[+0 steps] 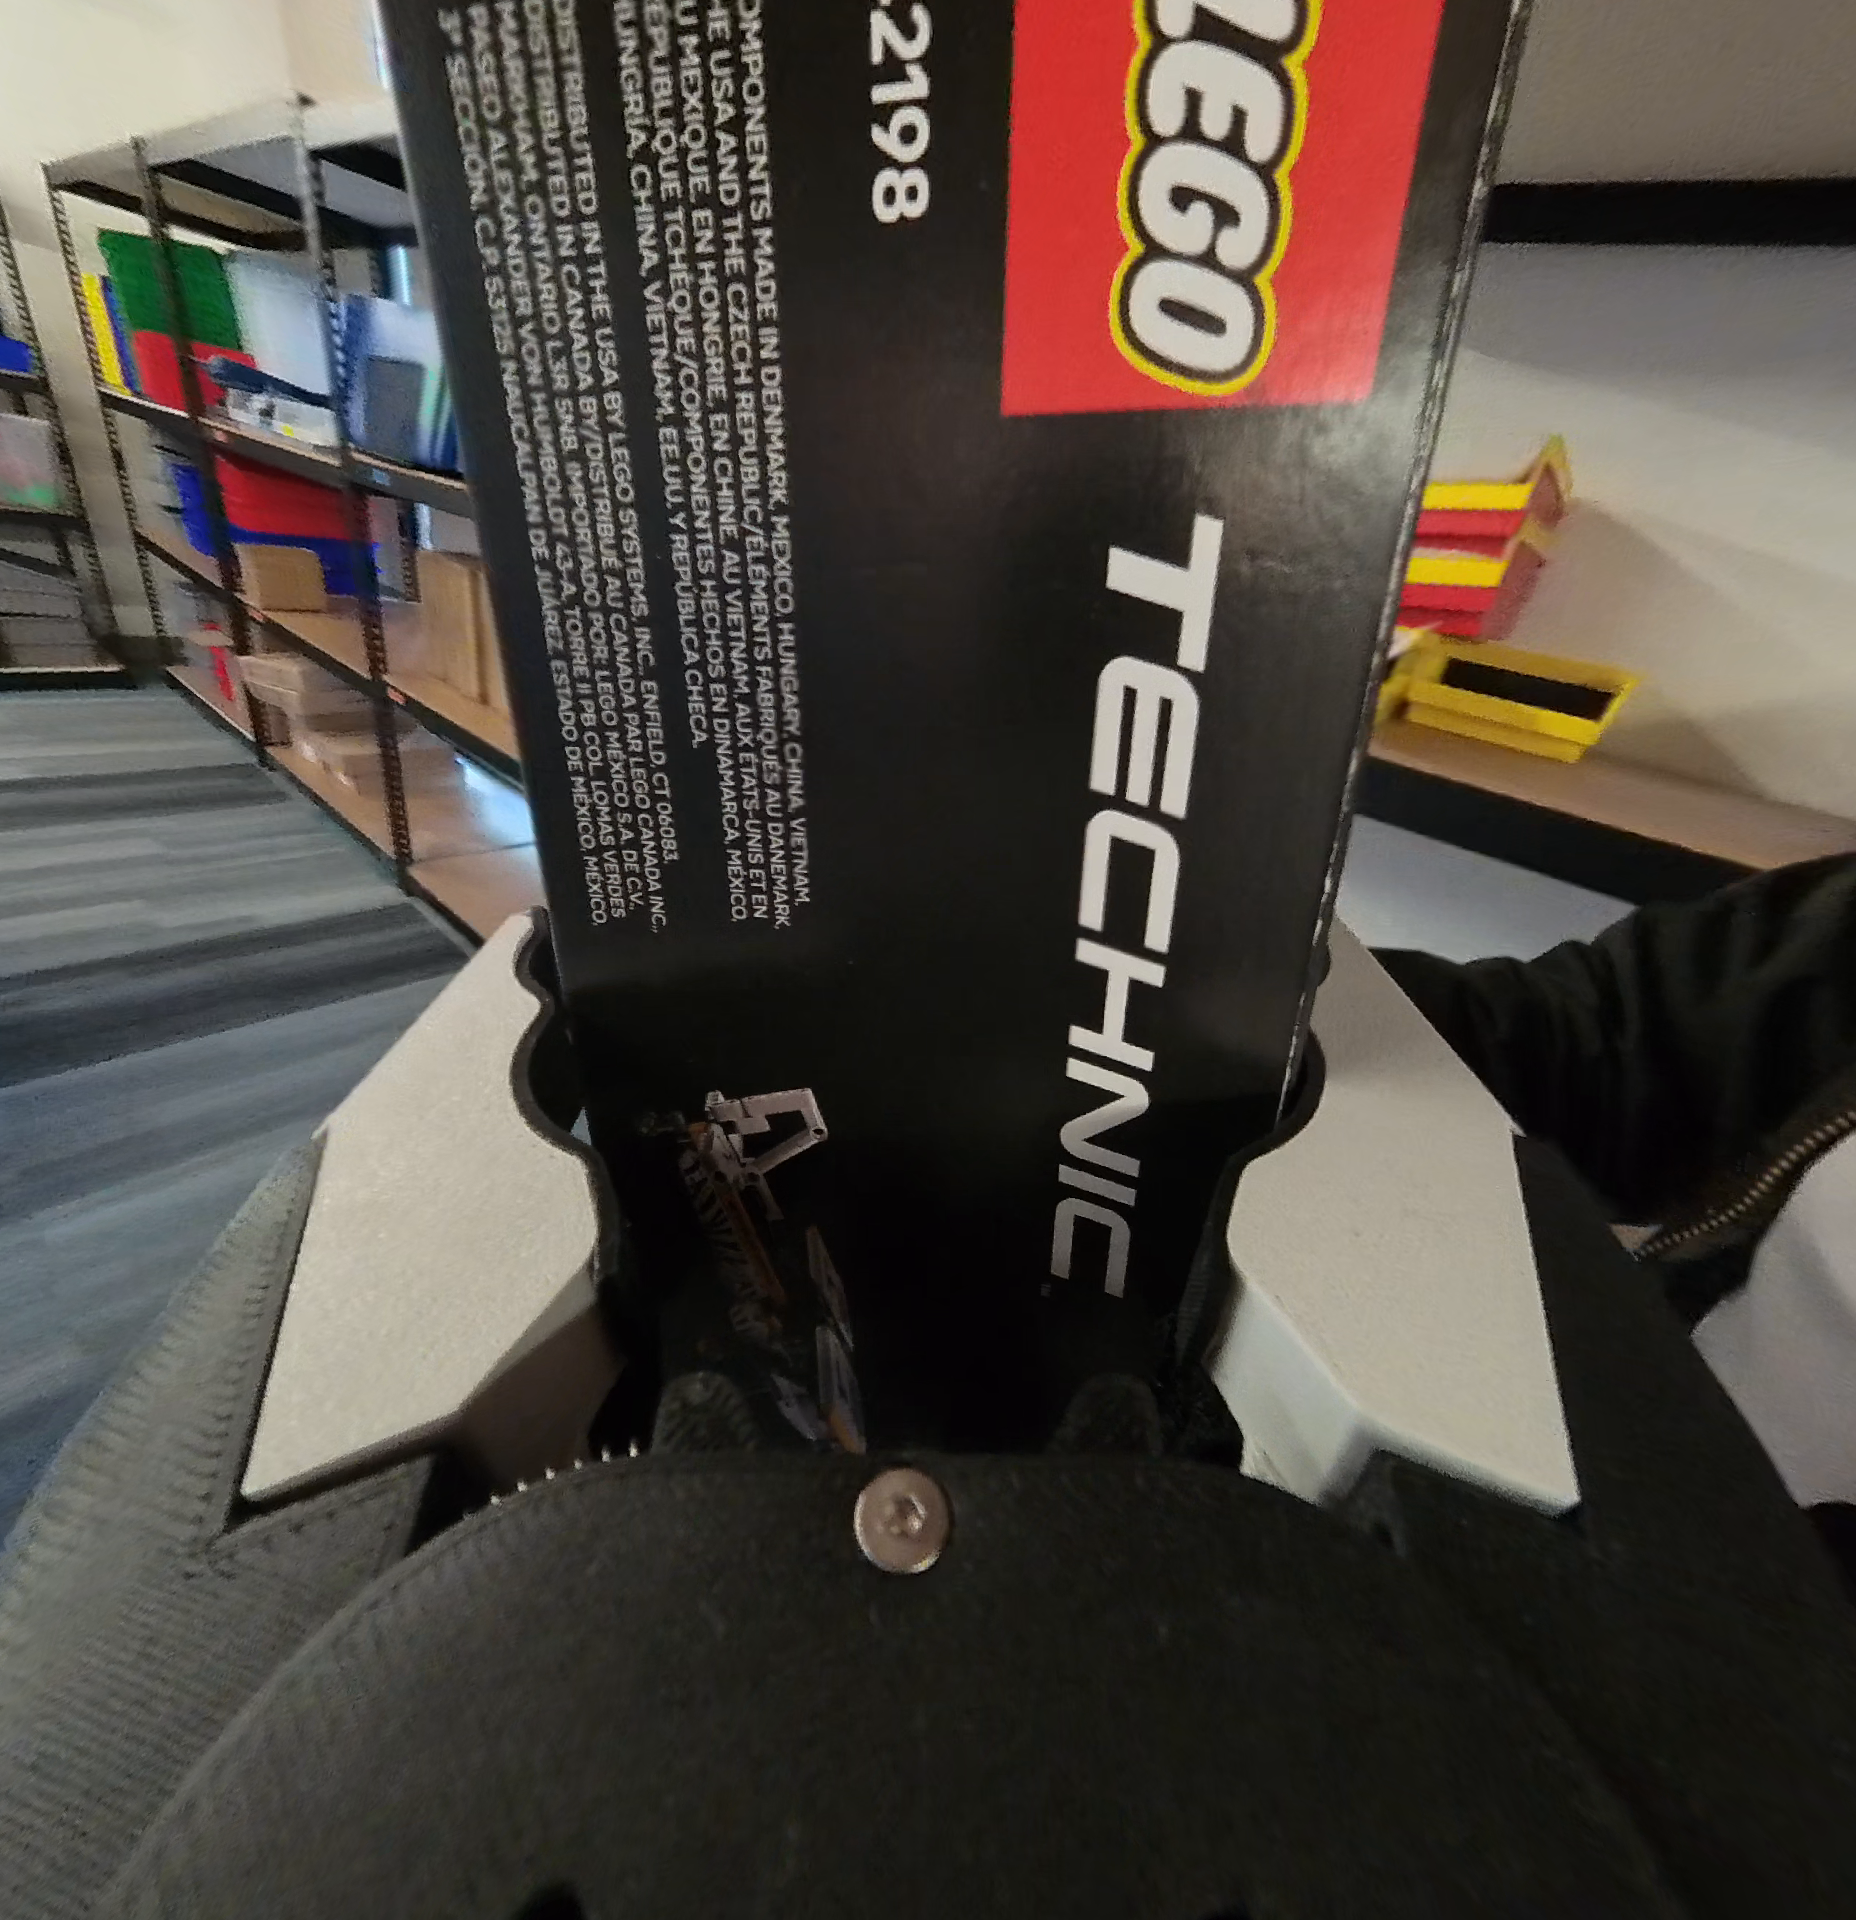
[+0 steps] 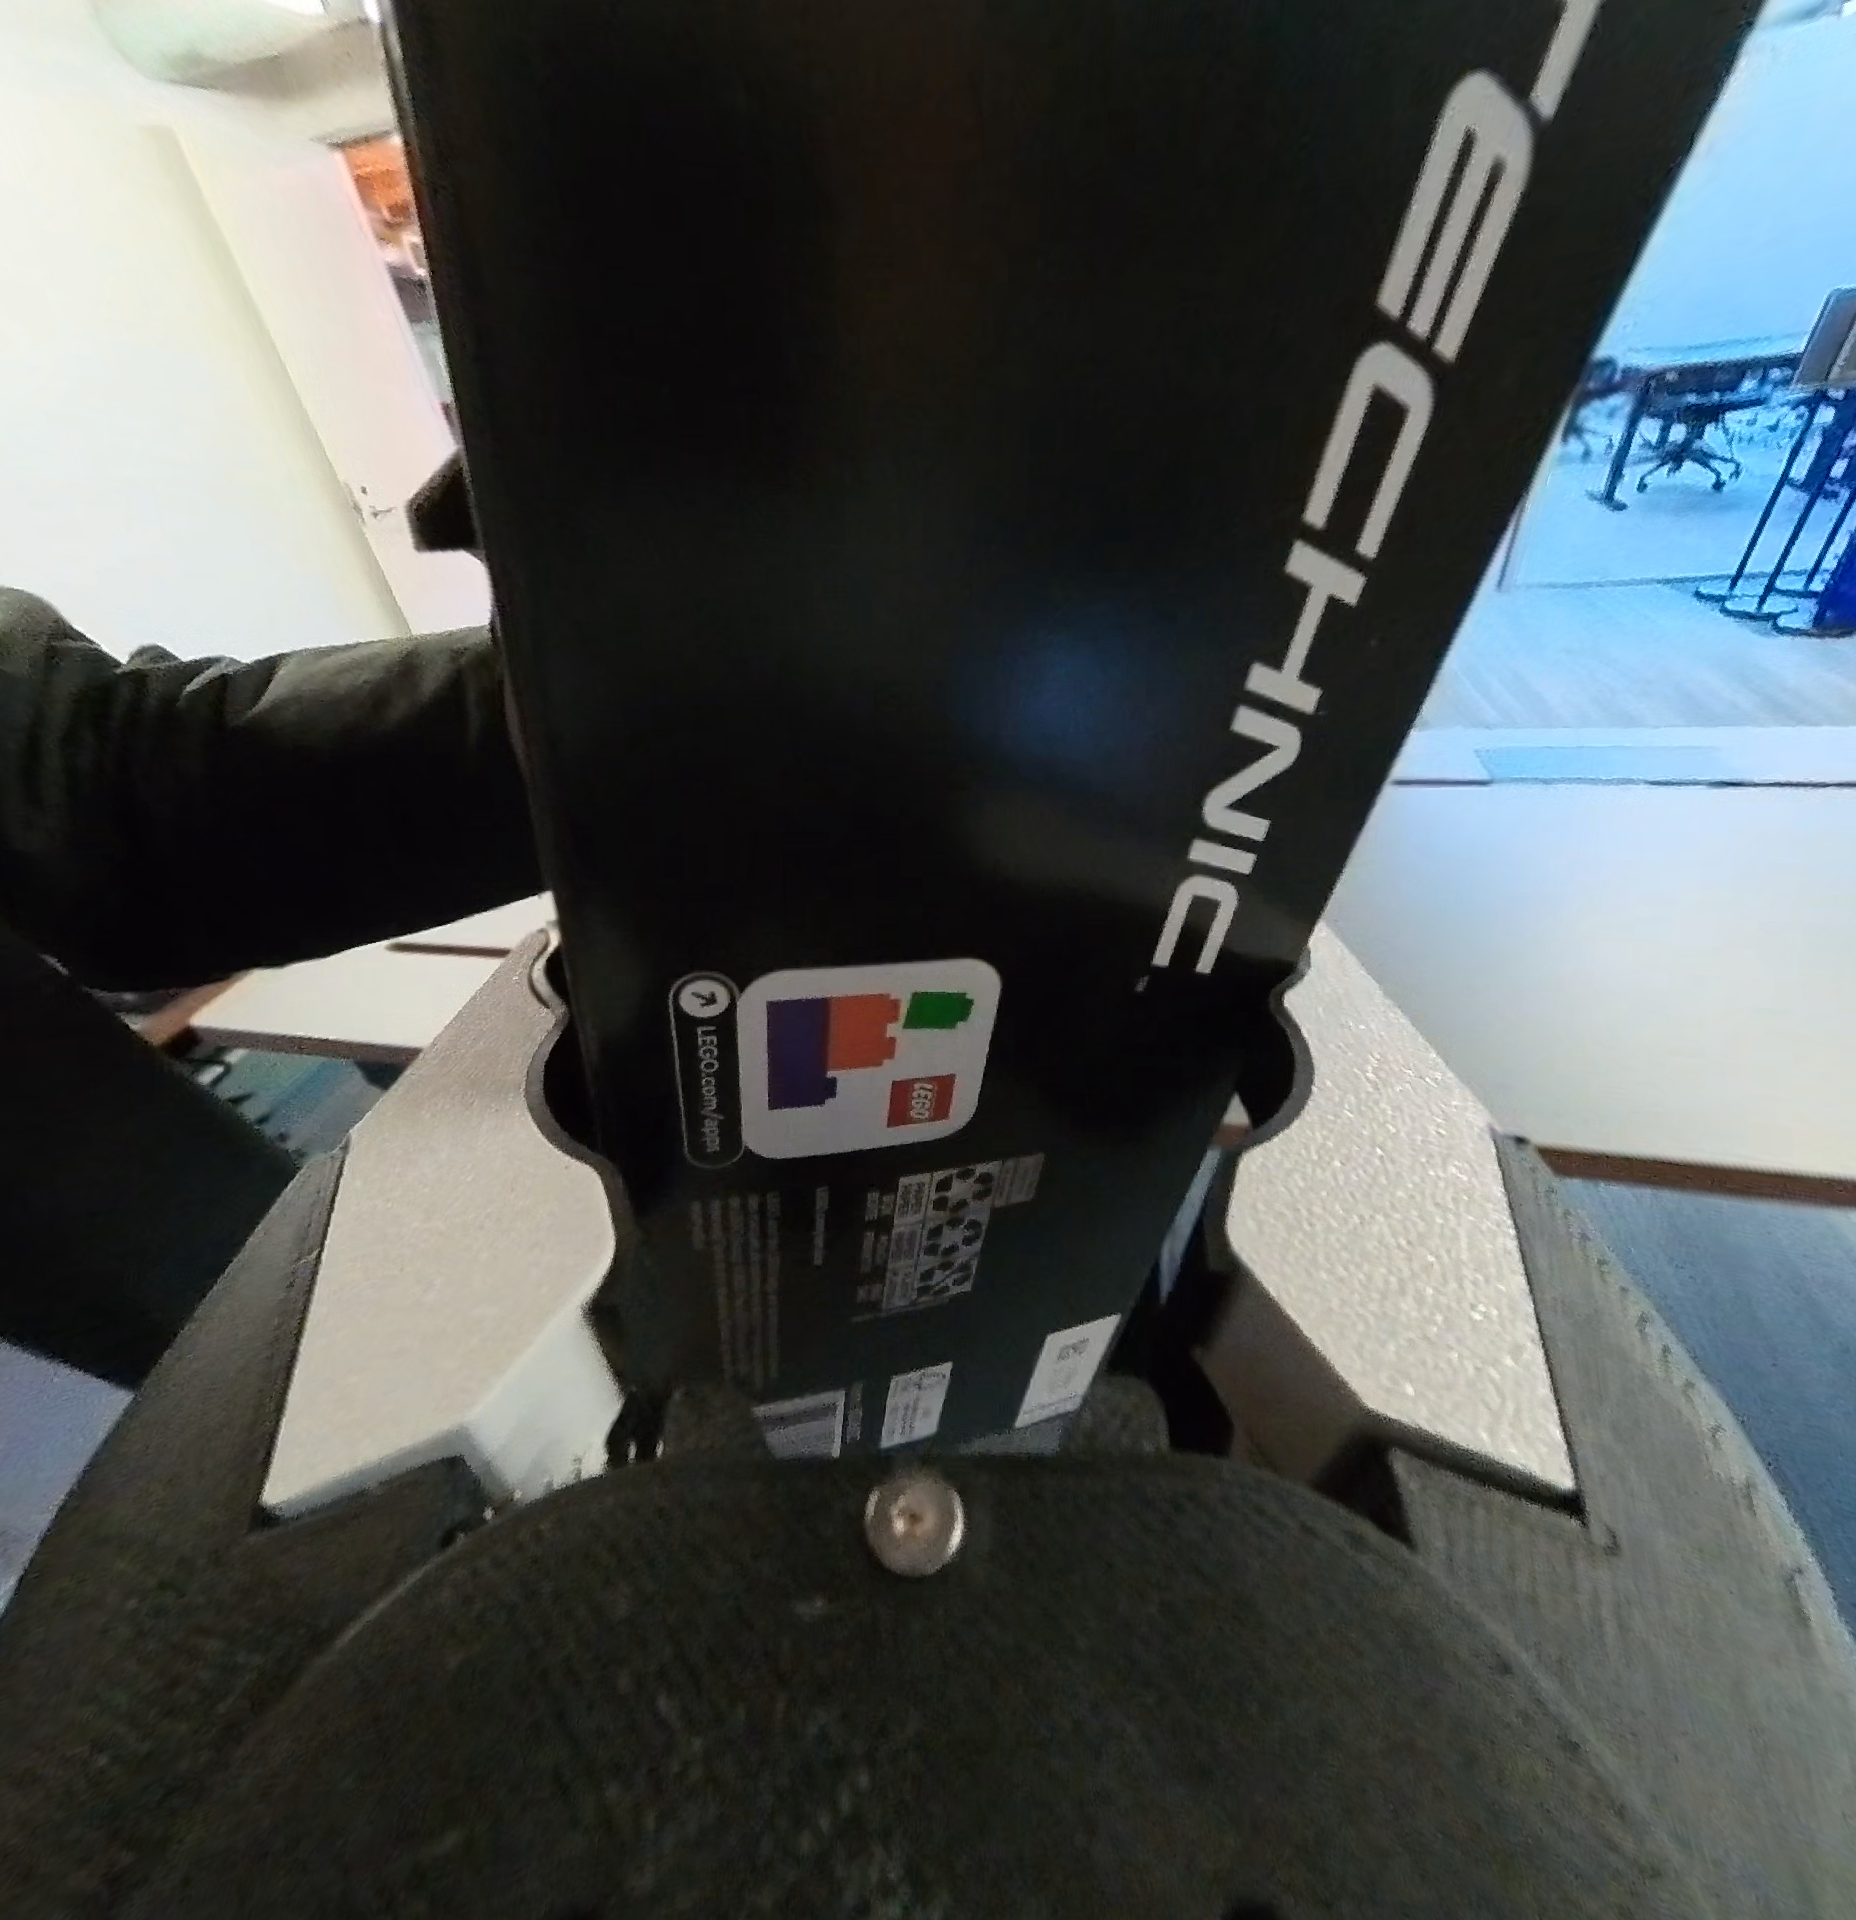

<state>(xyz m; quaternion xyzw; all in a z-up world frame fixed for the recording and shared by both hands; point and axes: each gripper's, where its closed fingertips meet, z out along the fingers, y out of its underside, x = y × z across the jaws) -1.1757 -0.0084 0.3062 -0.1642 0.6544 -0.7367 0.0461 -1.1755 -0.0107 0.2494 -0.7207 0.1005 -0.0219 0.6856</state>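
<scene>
Evidently both grippers are clamped on one black box — the left gripper [image 1: 929, 997] pinches one narrow end of the box [image 1: 903, 623] between its white fingers [image 1: 425, 1174], and the right gripper [image 2: 919, 1039] pinches the other end of the box [image 2: 955, 571] the same way. On both sides the box edges press against the finger faces, with no gap to see.

It is held up in the air between the two tools, resting on nothing in either view. A dark sleeve [image 1: 1651, 1039] shows at the right of the left view. Behind are shelves [image 1: 280, 520] with coloured bins and yellow trays [image 1: 1506, 686] on a bench.

The chief risk, as I judge it, is a slip: glossy card on smooth fingers, gripped only at the ends. If one hand eases or the two drift apart, that end could slide free and the box swing down. Squeezing harder could dent the card — and twisting the hands against each other could buckle it.
</scene>
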